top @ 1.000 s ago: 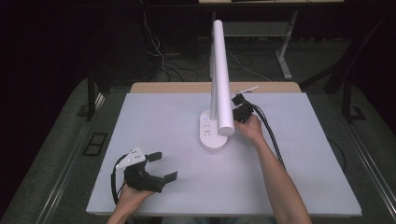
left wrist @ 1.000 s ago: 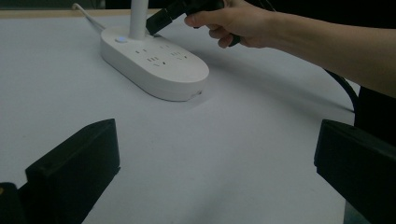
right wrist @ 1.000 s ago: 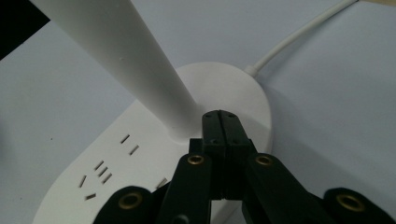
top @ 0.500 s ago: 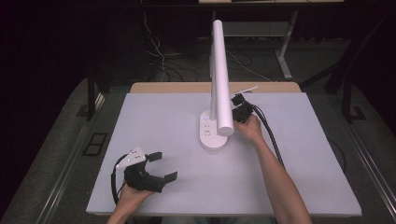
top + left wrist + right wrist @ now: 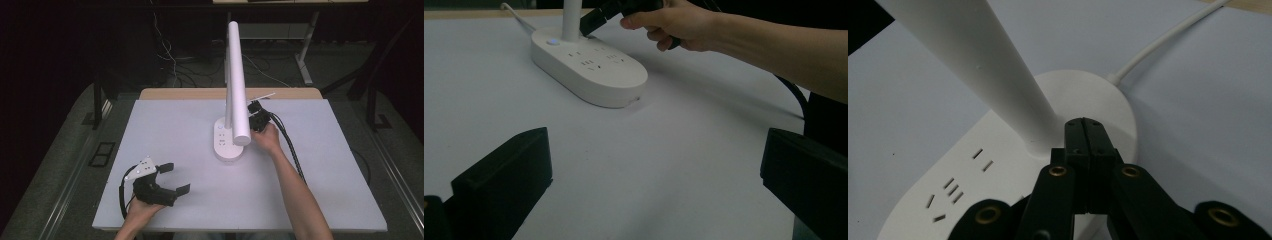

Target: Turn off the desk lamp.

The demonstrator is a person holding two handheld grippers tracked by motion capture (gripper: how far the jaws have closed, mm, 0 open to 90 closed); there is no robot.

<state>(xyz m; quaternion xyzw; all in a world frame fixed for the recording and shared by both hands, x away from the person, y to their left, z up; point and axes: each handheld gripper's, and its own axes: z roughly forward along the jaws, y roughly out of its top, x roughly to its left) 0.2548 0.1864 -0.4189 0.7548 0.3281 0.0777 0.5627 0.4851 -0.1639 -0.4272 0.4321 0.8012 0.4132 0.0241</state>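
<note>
A smooth white plastic lamp (image 5: 232, 100) with an oval socket base stands near the table's (image 5: 150, 130) far edge. The right gripper (image 5: 1084, 131), jaws pressed together, hovers over that base; the left gripper (image 5: 172, 179) rests wide open by the near left corner.

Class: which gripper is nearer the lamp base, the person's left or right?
Right. The right gripper sits just beside the lamp base, jaws shut at its post. The left gripper rests far off near the table's front edge.
</note>
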